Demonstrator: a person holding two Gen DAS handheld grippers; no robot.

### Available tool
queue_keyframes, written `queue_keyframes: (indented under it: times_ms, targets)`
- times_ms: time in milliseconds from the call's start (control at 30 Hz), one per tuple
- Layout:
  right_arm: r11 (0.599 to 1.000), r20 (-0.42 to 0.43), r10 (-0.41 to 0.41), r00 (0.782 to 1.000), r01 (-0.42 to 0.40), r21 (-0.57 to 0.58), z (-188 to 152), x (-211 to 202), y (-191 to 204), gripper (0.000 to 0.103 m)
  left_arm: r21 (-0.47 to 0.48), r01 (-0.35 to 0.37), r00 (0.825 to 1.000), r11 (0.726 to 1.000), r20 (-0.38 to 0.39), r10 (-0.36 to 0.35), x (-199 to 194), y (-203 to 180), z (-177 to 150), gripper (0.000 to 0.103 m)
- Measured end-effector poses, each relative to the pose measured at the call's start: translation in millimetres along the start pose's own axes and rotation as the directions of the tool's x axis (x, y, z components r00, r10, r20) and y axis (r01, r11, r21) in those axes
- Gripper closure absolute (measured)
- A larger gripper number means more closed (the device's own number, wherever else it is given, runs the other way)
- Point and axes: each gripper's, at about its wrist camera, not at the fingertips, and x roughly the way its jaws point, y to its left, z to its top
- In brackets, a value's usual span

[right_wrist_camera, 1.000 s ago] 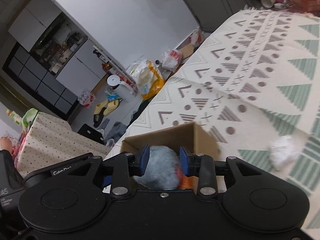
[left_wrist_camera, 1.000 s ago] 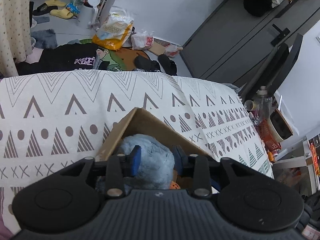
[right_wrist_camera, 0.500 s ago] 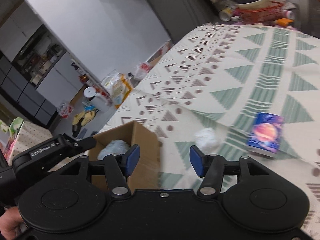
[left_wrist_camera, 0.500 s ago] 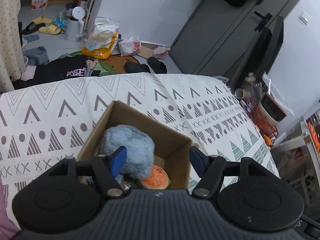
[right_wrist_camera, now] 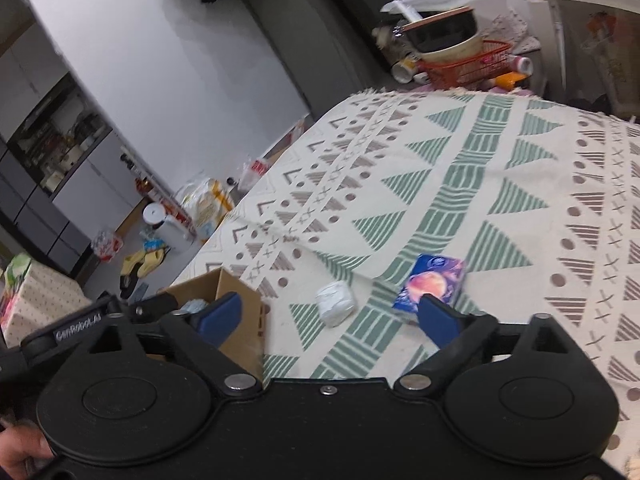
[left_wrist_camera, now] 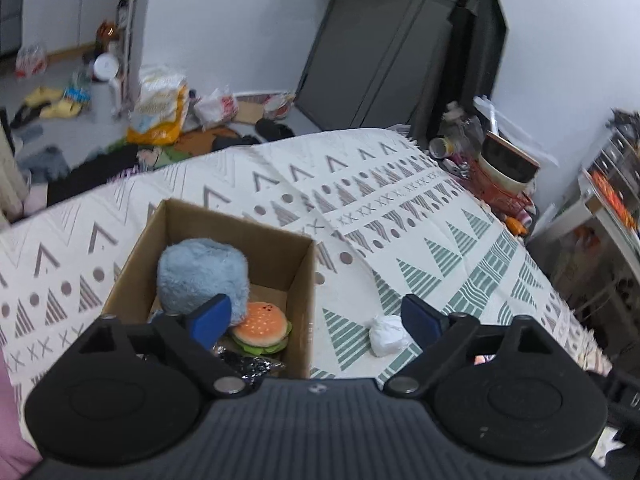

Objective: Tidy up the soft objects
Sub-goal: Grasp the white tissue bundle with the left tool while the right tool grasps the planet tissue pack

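Note:
A cardboard box point(left_wrist_camera: 298, 276) stands on the patterned cloth; it also shows in the right wrist view point(right_wrist_camera: 240, 316). Inside lie a fluffy blue plush point(left_wrist_camera: 202, 274), a burger toy point(left_wrist_camera: 262, 326) and something dark and glittery point(left_wrist_camera: 248, 364). A white crumpled soft lump point(left_wrist_camera: 386, 336) lies on the cloth right of the box, also in the right wrist view point(right_wrist_camera: 335, 303). A blue tissue pack point(right_wrist_camera: 434, 282) lies beside it. My left gripper point(left_wrist_camera: 316, 320) is open and empty above the box's near right corner. My right gripper point(right_wrist_camera: 326, 316) is open and empty, above the white lump.
The patterned cloth point(left_wrist_camera: 440, 240) covers the whole surface. At its far end stand a red basket with a bowl point(right_wrist_camera: 460, 54) and bottles. Bags, slippers and clothes litter the floor point(left_wrist_camera: 120, 112) beyond the far edge.
Both grippers were closed on the blue plush over the box; both have opened, released it into the box, and pulled back and to the right.

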Motion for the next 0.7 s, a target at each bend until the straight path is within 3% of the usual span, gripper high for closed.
queue_keyframes:
  times_ms: [367,567,700]
  targets:
    - [0.991,0.041,0.014,0.999,-0.020,0.129,-3,4,-44,0.004,0.116,0.031,0.999,0.993,-0.024,-0.028,4,-47,-5,0.008]
    - [0.985,0.010,0.021,1.000,-0.022,0.173,-9,23,-62,0.011,0.143,-0.008,0.999,0.990,-0.038,0.013,21,-69,-13,0.009]
    - [0.980,-0.004,0.017,1.000,-0.016,0.199,-11,35,-74,0.017,0.161,0.023,0.997,0.987,-0.071,-0.012,34,-79,-15,0.009]
